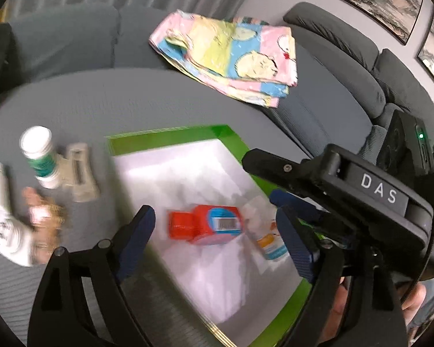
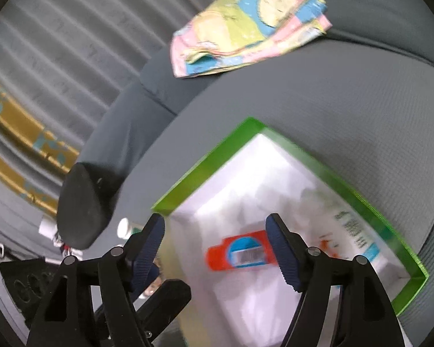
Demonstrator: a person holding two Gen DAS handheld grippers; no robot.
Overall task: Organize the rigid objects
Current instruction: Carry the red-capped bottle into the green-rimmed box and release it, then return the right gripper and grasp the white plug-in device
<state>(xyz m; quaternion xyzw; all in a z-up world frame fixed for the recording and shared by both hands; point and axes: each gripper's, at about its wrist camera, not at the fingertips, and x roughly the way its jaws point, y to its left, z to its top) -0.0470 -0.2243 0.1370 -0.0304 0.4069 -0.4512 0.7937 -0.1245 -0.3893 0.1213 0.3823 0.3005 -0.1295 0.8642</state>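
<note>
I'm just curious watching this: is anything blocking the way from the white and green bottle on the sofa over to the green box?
Nothing visible does. The white and green bottle stands left of the green box on bare cushion, with only a beige clip-like piece touching its near side. The left gripper hangs open over the box.

Both pictures are bright, with soft, even light and no hard shadows. The white inside of the green tray (image 1: 173, 136) shines so much that it looks washed out. Both views are round like a fish's eye, with black corners, and straight lines bend near the edges. In the left view the small bottles (image 1: 40, 156) on the left are smeared by blur, and the red bottle (image 1: 208, 224) is a little soft. In the right view the red bottle and the tray are smeared too. The folded cloth (image 1: 231, 55) looks sharper.
</note>
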